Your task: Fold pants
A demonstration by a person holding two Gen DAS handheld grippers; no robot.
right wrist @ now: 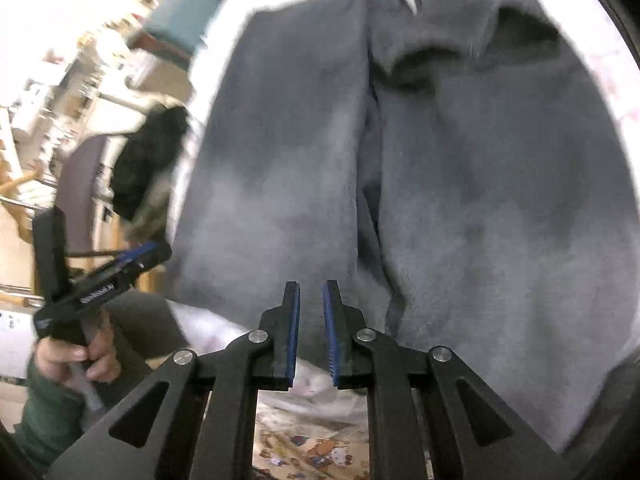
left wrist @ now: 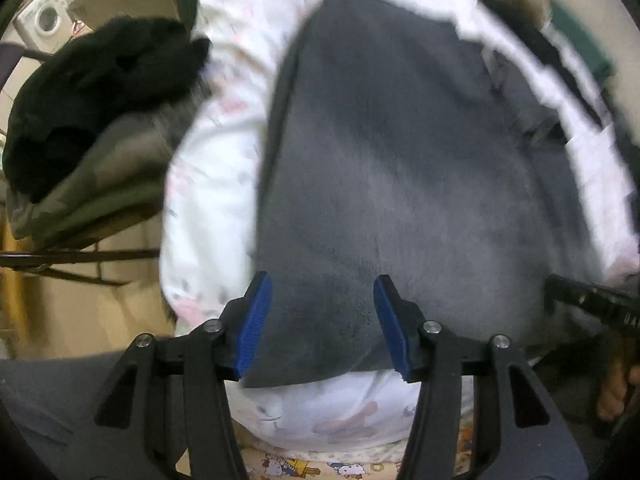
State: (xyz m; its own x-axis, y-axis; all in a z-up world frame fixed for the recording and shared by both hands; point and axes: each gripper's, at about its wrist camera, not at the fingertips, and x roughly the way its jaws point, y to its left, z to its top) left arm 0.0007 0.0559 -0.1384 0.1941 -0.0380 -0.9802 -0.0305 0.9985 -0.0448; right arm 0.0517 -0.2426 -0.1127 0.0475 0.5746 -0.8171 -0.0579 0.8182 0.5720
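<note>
White printed bedsheet (left wrist: 212, 184) under flat, soft grey fleece pants (right wrist: 460, 184).

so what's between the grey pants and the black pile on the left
In the left wrist view, only white printed bedding separates the grey pants from the black pile.

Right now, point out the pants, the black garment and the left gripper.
pants (left wrist: 400, 152), left wrist view, middle of the grey fabric.
black garment (left wrist: 92, 92), left wrist view, its top.
left gripper (left wrist: 322, 322), left wrist view, between its fingertips.
</note>
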